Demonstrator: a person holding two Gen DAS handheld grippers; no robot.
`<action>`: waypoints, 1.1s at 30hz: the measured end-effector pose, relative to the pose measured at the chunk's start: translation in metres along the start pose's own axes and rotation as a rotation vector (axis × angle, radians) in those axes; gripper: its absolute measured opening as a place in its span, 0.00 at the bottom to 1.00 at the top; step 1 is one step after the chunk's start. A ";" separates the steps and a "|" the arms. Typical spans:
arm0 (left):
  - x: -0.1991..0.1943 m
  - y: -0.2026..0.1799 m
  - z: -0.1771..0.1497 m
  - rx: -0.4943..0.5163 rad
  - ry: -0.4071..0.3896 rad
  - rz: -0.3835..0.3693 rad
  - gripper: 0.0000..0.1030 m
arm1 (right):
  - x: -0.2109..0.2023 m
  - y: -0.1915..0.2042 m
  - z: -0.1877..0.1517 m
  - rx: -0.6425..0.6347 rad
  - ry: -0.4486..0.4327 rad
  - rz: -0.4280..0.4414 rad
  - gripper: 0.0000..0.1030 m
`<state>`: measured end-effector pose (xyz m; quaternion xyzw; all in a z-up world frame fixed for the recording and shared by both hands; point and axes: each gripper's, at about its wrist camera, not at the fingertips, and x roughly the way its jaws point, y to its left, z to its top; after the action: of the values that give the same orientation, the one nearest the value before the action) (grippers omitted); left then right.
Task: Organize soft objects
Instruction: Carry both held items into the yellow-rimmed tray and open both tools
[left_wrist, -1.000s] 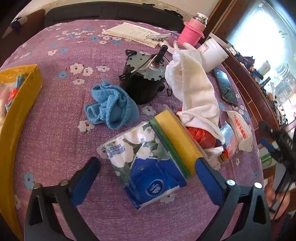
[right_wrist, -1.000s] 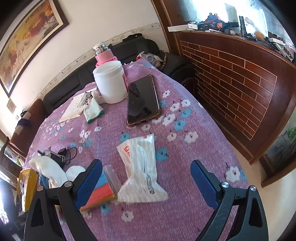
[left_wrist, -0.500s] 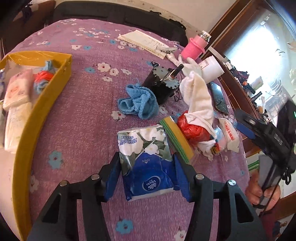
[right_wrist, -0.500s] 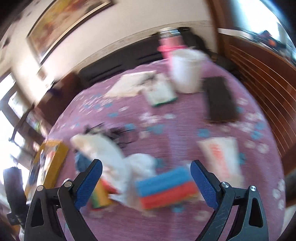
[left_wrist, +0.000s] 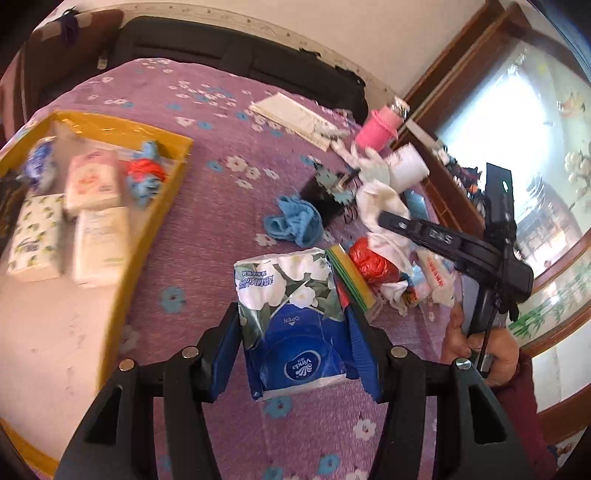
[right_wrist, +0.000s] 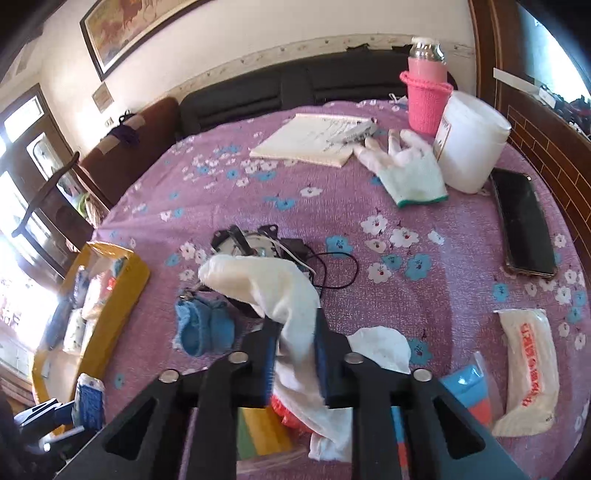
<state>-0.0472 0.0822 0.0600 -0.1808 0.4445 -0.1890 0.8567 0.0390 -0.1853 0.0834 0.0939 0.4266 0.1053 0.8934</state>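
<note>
The yellow tray already holds several tissue packs. The left gripper fingers clamp a tissue pack just beside the tray; the right gripper fingers pinch a white cloth. A blue cloth, gloves and other packets remain on the counter.

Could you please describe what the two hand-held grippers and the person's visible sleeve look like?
Each hand-held gripper, left and right, has a black forked frame with cut-out slots, round silver bolt heads and two blue pads. Seen from the left wrist, the right one has a black body with white lettering. The sleeve is dark maroon.
</note>
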 end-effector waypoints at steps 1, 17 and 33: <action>-0.009 0.006 0.000 -0.015 -0.013 -0.007 0.53 | -0.010 0.001 0.001 0.004 -0.020 0.003 0.17; -0.107 0.136 0.003 -0.251 -0.169 0.175 0.53 | -0.057 0.101 -0.013 -0.074 -0.018 0.234 0.17; -0.110 0.180 -0.011 -0.308 -0.135 0.198 0.71 | 0.008 0.240 -0.055 -0.173 0.221 0.422 0.17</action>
<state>-0.0861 0.2894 0.0446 -0.2773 0.4253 -0.0213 0.8612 -0.0248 0.0512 0.1057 0.0919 0.4821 0.3352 0.8043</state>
